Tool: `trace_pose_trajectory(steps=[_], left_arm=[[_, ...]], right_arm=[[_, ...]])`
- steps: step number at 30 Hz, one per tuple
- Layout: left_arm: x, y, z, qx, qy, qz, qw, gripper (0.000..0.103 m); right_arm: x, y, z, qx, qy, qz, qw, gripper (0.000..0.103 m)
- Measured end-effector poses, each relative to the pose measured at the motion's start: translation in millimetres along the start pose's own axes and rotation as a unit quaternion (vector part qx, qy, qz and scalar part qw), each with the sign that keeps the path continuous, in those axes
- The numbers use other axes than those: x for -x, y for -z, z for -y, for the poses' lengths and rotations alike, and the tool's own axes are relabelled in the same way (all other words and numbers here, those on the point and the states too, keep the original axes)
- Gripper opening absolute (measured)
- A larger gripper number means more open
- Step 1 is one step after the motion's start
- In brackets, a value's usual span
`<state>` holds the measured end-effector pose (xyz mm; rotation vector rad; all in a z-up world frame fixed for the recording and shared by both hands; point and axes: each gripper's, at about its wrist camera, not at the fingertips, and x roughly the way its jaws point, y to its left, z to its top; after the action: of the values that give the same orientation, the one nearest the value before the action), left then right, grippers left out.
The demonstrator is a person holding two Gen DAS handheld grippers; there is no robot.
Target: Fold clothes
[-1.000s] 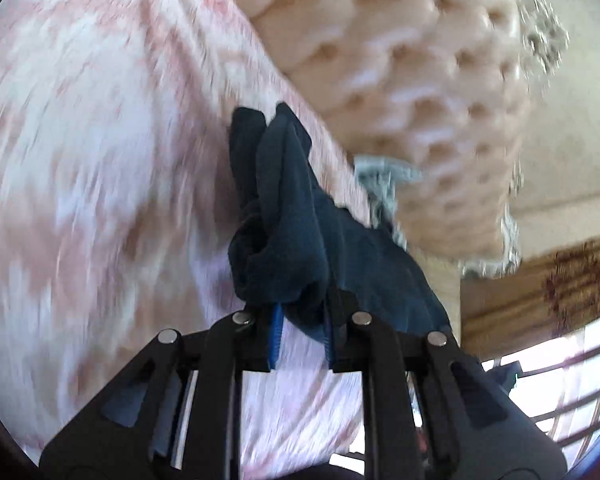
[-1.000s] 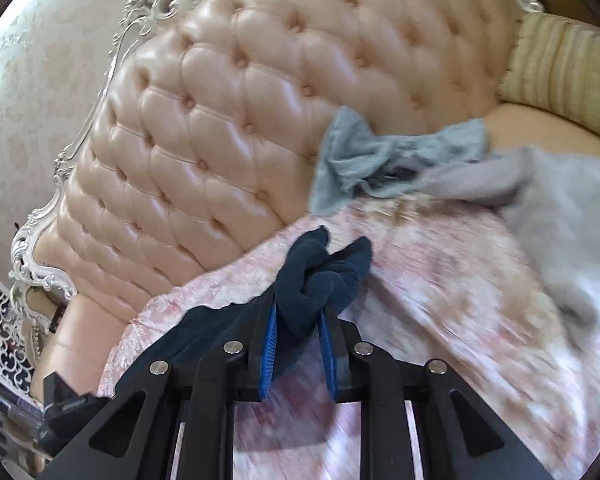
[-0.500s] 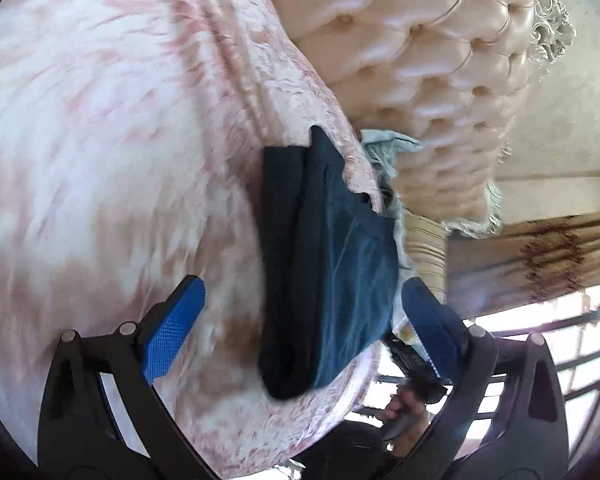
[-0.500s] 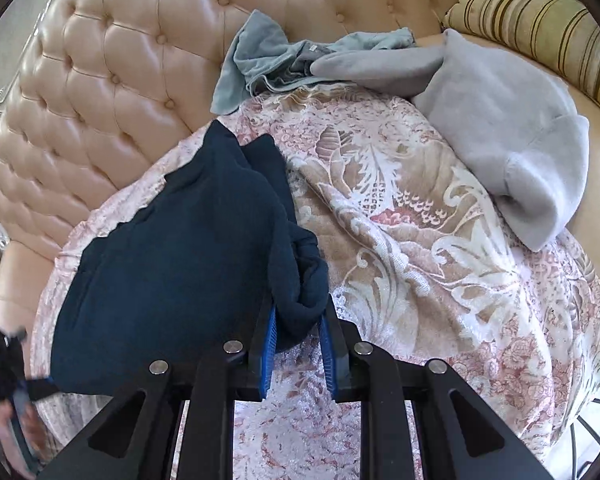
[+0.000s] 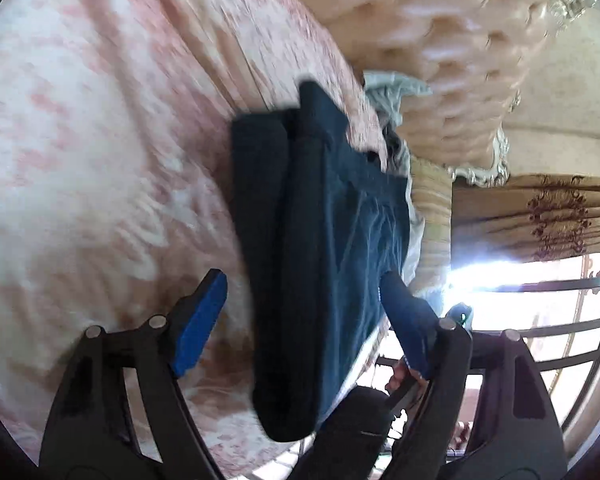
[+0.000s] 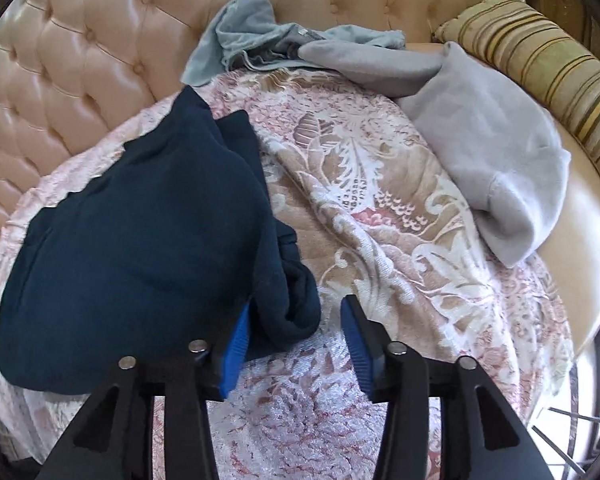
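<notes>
right wrist view shows the navy garment (image 6: 140, 240) lying folded on the patterned bedspread (image 6: 380, 220), just in front of the headboard (image 6: 80, 60). the right gripper (image 6: 296, 344) has just been opening, with the bunched edge loose between its jaws. the left gripper (image 5: 300, 320) is wide, gripping nothing. a grey sweatshirt (image 6: 500, 152) and a pale blue garment (image 6: 252, 40) by the headboard look unfolded.

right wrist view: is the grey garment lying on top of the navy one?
No. The grey garment lies apart at the right of the bedspread, while the navy garment sits at the left.
</notes>
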<state>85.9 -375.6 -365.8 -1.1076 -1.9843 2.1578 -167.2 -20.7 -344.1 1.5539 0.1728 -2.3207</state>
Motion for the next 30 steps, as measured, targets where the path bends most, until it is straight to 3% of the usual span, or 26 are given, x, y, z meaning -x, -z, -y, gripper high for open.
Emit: trace_pose_trajectory(steps=[3,6,9,10,12,14,19,30], left_arm=[[-13.9,-0.9,-1.2,0.012,0.008,-0.012,0.9998,0.081],[-17.7,-5.8,-6.1,0.021,0.049,-0.004,0.9986,0.08],[-24.7,-7.5,-0.9,-0.016,0.047,0.0,0.9988,0.077],[-25.2,-5.4,3.5,-0.039,0.027,0.004,0.9989,0.062],[-15.7,0.0,14.9,-0.083,-0.02,0.026,0.996,0.046],[-14.1,8.1,36.1,-0.144,-0.058,0.046,0.9869,0.046],[-10.5,26.8,57.0,-0.226,-0.134,0.07,0.9623,0.046],[-25.7,23.0,51.6,-0.222,-0.163,0.066,0.959,0.052]], right_arm=[[-1.8,-0.8,2.4,-0.007,0.012,-0.004,1.0,0.064],[-3.8,0.1,7.7,-0.02,0.014,-0.006,1.0,0.074],[-6.4,1.8,15.3,-0.04,0.002,-0.009,0.999,0.079],[-6.3,1.9,15.7,-0.04,0.0,-0.01,0.999,0.079],[-5.6,1.9,14.4,-0.035,0.0,-0.013,0.999,0.08],[-5.5,1.9,13.3,-0.032,0.0,-0.016,0.999,0.08],[-6.1,2.0,12.4,-0.031,0.0,-0.013,0.999,0.081],[-6.6,-0.1,12.6,-0.026,-0.004,-0.014,1.0,0.082]])
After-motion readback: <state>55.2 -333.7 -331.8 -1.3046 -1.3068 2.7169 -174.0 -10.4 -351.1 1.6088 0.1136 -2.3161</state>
